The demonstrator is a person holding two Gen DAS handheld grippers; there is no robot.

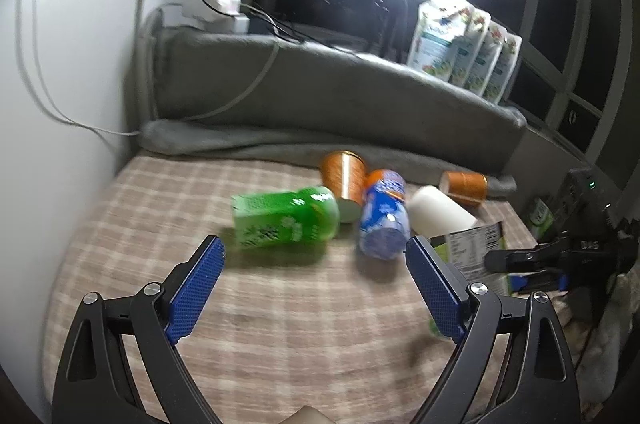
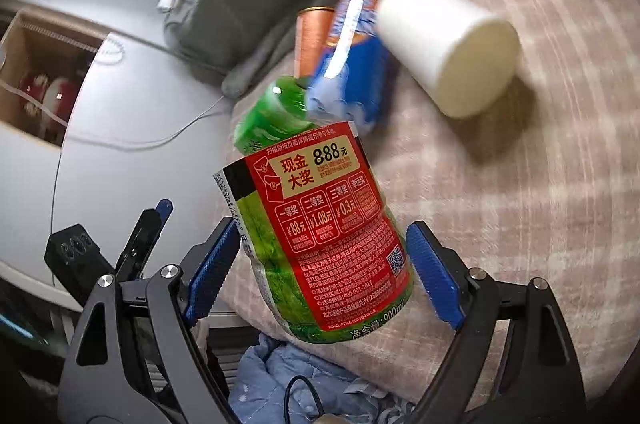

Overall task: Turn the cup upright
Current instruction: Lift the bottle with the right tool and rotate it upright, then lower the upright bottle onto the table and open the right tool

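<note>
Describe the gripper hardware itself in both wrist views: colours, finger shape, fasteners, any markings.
Both match: the left gripper and right gripper have matte black linkage arms with triangular cut-outs, silver round pivot fasteners, and flat fingers faced with blue cross-hatched pads. In the left wrist view the other unit's black body carries white lettering, too blurred to read. No sleeves or cables visible on them.

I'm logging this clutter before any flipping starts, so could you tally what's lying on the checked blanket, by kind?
Orange cups: 2, one behind the bottles and one far right
White cups: 1
Green bottles: 2, one lying flat and one between the right gripper's open fingers
Blue bottles: 1
Total: 6
</note>
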